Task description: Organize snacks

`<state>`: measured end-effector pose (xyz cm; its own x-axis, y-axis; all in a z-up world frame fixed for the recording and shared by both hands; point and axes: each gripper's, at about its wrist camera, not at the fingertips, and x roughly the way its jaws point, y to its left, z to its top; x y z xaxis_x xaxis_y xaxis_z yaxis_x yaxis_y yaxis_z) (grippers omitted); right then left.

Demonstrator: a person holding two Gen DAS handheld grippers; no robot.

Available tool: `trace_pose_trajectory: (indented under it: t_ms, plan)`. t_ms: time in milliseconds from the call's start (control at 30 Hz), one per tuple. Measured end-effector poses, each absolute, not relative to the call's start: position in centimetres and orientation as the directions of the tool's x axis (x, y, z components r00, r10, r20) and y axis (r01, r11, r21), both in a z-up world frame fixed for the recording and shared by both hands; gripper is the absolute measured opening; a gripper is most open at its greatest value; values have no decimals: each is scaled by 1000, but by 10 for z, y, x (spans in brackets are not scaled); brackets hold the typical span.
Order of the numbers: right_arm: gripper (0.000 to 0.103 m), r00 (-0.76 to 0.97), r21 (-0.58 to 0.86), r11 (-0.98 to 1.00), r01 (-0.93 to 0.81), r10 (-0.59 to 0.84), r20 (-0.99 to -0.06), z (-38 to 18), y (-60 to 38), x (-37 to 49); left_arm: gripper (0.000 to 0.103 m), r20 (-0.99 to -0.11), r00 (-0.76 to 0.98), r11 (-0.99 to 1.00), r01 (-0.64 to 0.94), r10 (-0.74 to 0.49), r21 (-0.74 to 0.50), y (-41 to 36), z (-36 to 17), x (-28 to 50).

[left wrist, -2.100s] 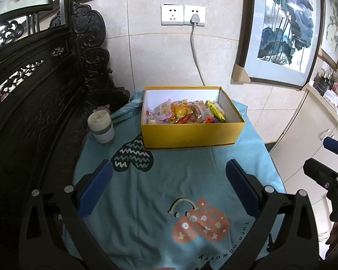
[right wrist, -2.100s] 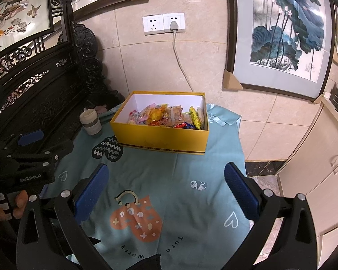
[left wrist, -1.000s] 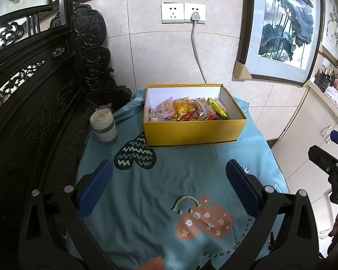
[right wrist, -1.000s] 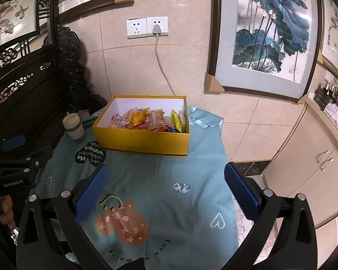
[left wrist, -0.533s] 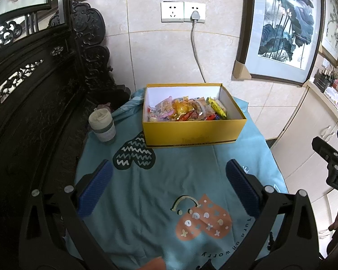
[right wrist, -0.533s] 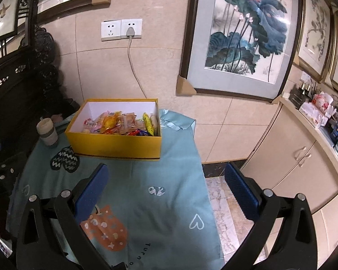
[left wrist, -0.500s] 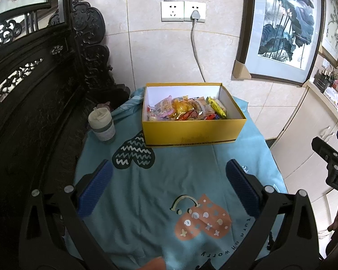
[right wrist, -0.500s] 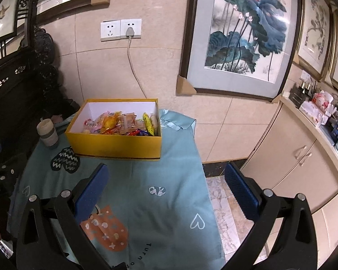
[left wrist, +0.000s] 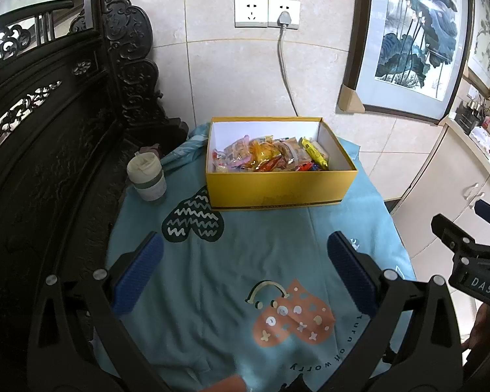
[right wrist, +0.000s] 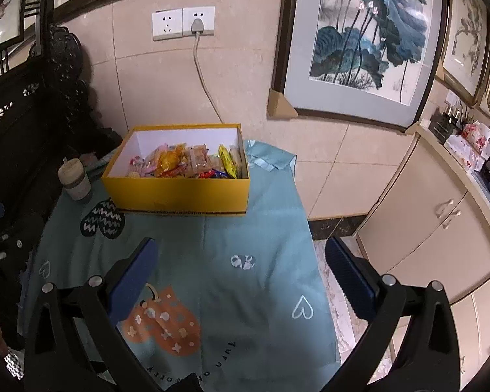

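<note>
A yellow box (left wrist: 277, 189) (right wrist: 179, 192) stands at the far side of a small table under a teal cloth (left wrist: 245, 261) (right wrist: 228, 235). Inside it lie several wrapped snacks (left wrist: 268, 156) (right wrist: 183, 160) in yellow, orange, pink and red. My left gripper (left wrist: 245, 261) hovers open over the near half of the cloth with nothing between its blue pads (left wrist: 137, 271). My right gripper (right wrist: 241, 268) is open and empty too, above the cloth's right part. In the left wrist view the right gripper's black body (left wrist: 467, 261) shows at the right edge.
A cream cup with a green band (left wrist: 147, 176) (right wrist: 75, 179) stands left of the box. Dark carved wooden furniture (left wrist: 49, 130) lines the left side. A tiled wall with sockets (left wrist: 268, 11) is behind, cream cabinets (right wrist: 441, 228) on the right, bare floor beyond the cloth's right edge.
The right gripper has swung to the right, so the box sits further left in its view and more of the cabinets show. The left gripper has barely moved.
</note>
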<state>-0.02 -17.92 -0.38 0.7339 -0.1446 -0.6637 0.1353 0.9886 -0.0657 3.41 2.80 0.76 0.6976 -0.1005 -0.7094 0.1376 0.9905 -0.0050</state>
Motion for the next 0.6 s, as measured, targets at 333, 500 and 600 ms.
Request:
trace_pose_trajectory:
  t_ms: [333,500,600]
  plan:
    - [102,756,-75,992,102,-126,-643,2,-163,4,101,-699,711,990,135,-77,28,26,5,31]
    - [102,764,-92,992,90,-128,-633,4,-154,4,101,-711,698,990,143,-85,22,25,2,35]
    - [102,768,-104,991,87,-134,-627,4,-150,4,101,-713,696,989,148,-83,29,22,2,35]
